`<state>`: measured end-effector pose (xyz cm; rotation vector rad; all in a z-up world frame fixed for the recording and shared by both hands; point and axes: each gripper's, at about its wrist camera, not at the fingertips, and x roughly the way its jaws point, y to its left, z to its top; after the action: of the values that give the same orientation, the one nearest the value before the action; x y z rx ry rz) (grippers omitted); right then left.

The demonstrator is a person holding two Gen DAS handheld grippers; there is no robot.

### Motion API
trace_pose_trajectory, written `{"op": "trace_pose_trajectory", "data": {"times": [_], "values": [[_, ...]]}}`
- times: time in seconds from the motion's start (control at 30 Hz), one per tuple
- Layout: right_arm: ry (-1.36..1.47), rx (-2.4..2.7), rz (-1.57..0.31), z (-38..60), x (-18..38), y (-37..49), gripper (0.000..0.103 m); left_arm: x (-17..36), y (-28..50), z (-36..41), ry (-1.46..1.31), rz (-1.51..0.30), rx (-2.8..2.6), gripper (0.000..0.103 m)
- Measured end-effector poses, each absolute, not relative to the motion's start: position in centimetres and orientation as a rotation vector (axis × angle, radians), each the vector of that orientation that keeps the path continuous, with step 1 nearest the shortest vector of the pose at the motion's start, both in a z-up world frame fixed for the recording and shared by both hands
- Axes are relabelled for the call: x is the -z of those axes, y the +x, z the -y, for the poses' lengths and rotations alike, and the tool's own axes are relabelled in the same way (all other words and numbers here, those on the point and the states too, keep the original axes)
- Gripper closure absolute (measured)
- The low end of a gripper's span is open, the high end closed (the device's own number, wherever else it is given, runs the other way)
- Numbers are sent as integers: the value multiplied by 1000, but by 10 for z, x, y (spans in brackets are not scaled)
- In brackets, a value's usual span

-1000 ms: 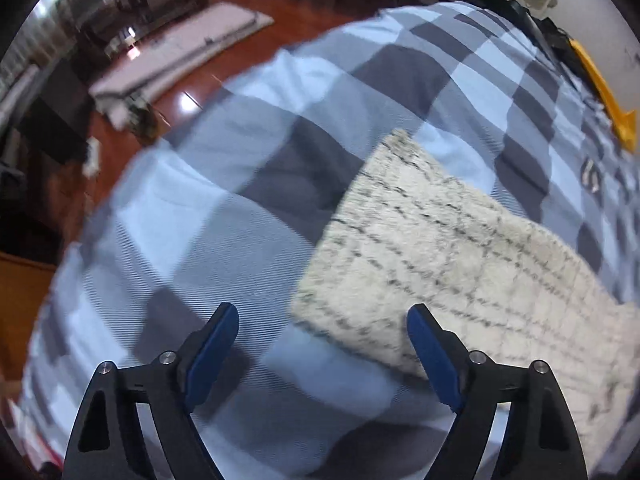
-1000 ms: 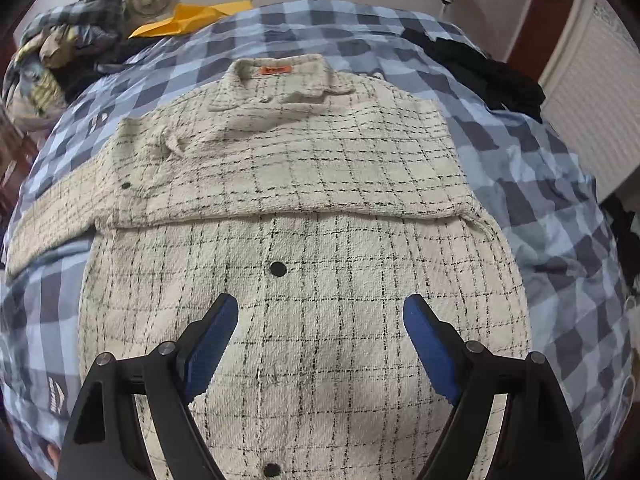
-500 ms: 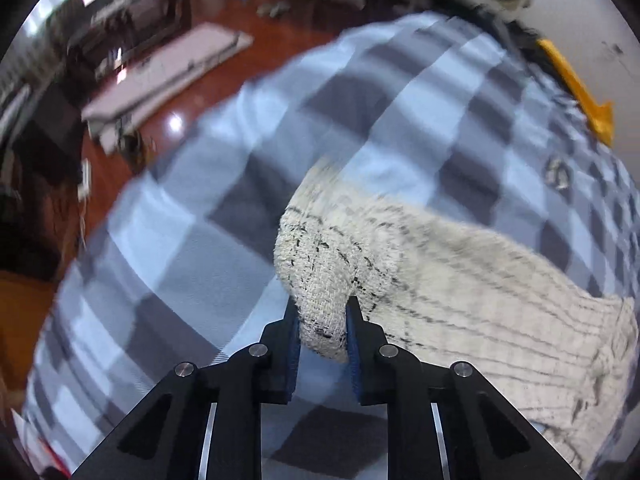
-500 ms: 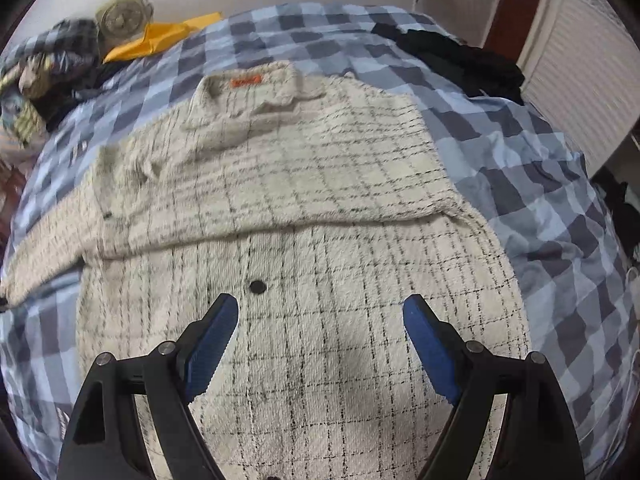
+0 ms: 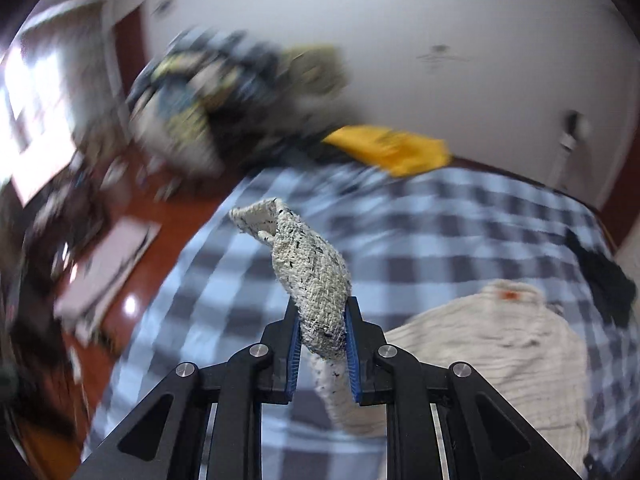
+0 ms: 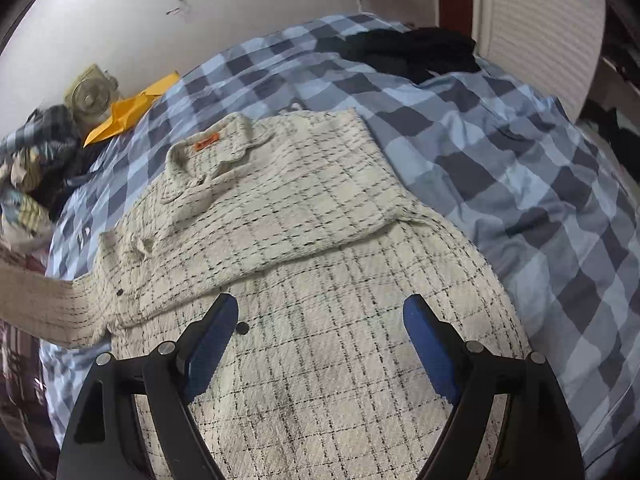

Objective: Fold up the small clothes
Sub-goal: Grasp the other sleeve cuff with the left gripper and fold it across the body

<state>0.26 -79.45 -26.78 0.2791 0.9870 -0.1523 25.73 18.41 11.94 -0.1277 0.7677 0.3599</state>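
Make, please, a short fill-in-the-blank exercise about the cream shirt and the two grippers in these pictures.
1. The left gripper is shut on the shirt's ____.
2. The right gripper, above the cream shirt, has its jaws ____.
3. The label at the shirt's collar is ____ in colour.

Missing words: sleeve; open; orange

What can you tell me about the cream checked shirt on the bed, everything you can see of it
The cream checked shirt looks like a coarse woven knit with thin black grid lines, dark buttons and an orange label at the collar. It lies spread on the blue checked bedcover, one sleeve already folded across the chest. The left gripper is shut on the other sleeve's cuff, lifted off the bed. The right gripper hovers open above the lower front.
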Motion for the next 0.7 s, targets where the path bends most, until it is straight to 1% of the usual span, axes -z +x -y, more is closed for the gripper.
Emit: {"op": "trace_pose_trajectory", "data": {"times": [0.17, 0.3, 0.37, 0.5, 0.7], "values": [[346, 168, -987, 818, 268, -1, 20, -135, 299, -63, -48, -750, -172, 85], [354, 227, -966, 834, 264, -5, 20, -116, 332, 25, -23, -748, -41, 85], [346, 249, -957, 839, 263, -6, 20, -98, 346, 65, -32, -755, 22, 85], [376, 268, -971, 857, 265, -6, 20, -37, 375, 136, -90, -831, 123, 85], [422, 292, -990, 866, 266, 1, 20, 61, 393, 207, -131, -914, 233, 85]]}}
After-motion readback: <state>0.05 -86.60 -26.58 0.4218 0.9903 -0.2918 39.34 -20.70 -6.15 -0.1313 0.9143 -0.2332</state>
